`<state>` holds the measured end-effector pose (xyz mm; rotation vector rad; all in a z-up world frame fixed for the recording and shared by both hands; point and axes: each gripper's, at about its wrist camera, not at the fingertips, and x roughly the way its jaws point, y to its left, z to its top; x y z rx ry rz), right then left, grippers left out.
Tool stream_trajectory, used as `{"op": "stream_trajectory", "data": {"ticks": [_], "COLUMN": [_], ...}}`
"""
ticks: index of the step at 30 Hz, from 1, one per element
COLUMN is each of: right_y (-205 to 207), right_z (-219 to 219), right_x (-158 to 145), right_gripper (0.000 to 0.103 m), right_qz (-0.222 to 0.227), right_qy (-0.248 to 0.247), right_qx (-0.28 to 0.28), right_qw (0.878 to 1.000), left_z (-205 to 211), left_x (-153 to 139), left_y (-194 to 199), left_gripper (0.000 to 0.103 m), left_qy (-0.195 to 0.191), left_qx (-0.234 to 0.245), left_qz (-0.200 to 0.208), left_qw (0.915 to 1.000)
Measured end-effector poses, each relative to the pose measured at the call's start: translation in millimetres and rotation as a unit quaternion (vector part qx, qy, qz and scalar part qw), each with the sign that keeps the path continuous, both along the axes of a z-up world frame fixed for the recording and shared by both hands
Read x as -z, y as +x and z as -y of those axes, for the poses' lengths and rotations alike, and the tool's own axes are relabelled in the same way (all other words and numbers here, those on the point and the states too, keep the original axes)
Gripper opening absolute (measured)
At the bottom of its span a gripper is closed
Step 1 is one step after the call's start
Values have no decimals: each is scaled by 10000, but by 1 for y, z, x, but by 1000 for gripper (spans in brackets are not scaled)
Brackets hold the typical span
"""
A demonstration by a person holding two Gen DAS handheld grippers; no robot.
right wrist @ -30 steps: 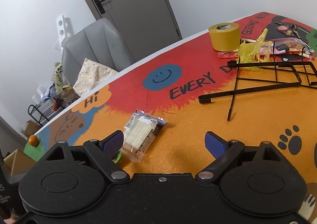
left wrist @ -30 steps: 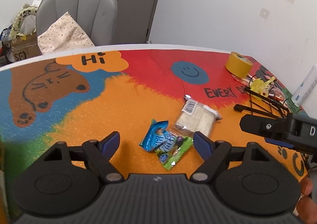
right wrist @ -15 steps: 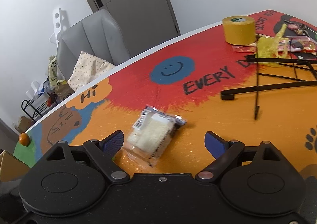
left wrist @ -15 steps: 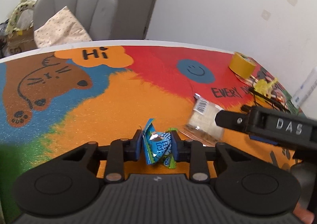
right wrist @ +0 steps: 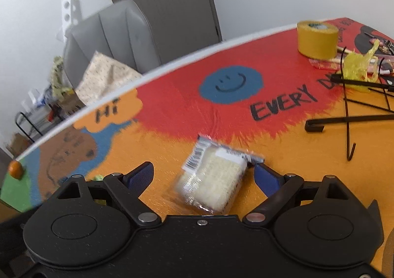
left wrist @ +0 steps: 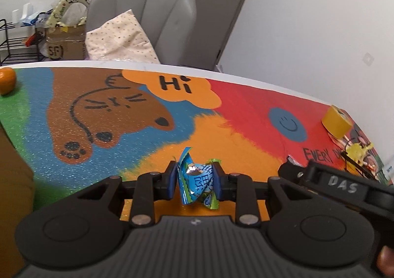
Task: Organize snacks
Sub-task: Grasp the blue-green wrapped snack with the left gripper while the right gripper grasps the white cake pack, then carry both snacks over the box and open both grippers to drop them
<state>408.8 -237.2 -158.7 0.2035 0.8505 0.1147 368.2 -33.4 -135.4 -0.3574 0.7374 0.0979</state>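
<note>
My left gripper (left wrist: pixel 194 183) has its jaws clamped tight on the crumpled blue snack packet (left wrist: pixel 197 185), just above the colourful tabletop (left wrist: pixel 246 110). My right gripper (right wrist: pixel 203 177) has its jaws wide and closing around the clear-wrapped pale snack (right wrist: pixel 213 179), which lies flat on the orange patch between the pads; the right pad sits at its corner, the left apart.

left gripper (left wrist: pixel 195 180): black linkage arms, blue pads, silver pivot screws, ribbed grey housing | right gripper (right wrist: pixel 203 177): same black body, blue pads, silver screws, "DAS" handwritten on side
</note>
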Motion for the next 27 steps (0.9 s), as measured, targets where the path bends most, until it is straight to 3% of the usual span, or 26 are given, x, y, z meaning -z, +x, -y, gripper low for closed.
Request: {"op": "stream_trajectory", "data": {"ticks": [2,5,14,27], "right_y": [-5,-14,-51,-92], "right_z": [-5,0,35,34], "right_x": [-1,-4,-17,-44], "right_gripper": [68,48,45,45], "right_qz": [50,20,16,324], "right_qy": [-321,-302,169,589], "right_qx": [-40,-108,-68,-184], "right_qw": [9995,9995,9998,9976], "left_z": [-3,-4,14,15], "left_x": [0,-3,-24,-50], "left_y": [-1,-2,-18,-74], "left_gripper": [28,28,28,28], "left_qy": [-25,-65,-138,-194], "left_qx": [-100,-115,141,245], "left_qz": [7,54,303,437], "left_qw": [9999,9999,9993,9986]}}
